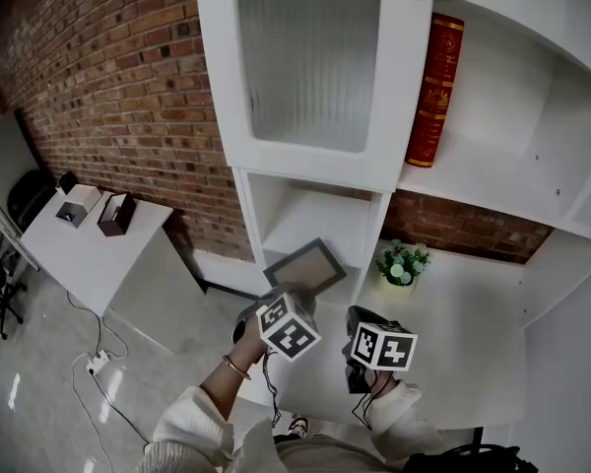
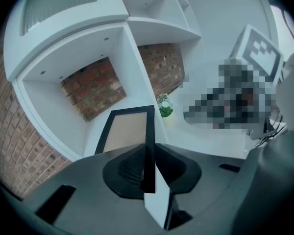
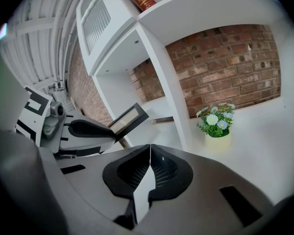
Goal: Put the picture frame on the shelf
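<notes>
Left gripper (image 2: pixel 148 166) jaws pinch one side rail of the picture frame (image 2: pixel 128 130), which juts ahead of them in the air, just short of the open shelf compartment (image 1: pixel 310 220). Beside it on the right, the right gripper (image 3: pixel 149 173) has its jaws pressed together, empty. A potted plant (image 3: pixel 215 125) stands ahead of that gripper.

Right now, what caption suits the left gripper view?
Left claw grips the picture frame by its edge, facing the open white shelf compartment.
</notes>
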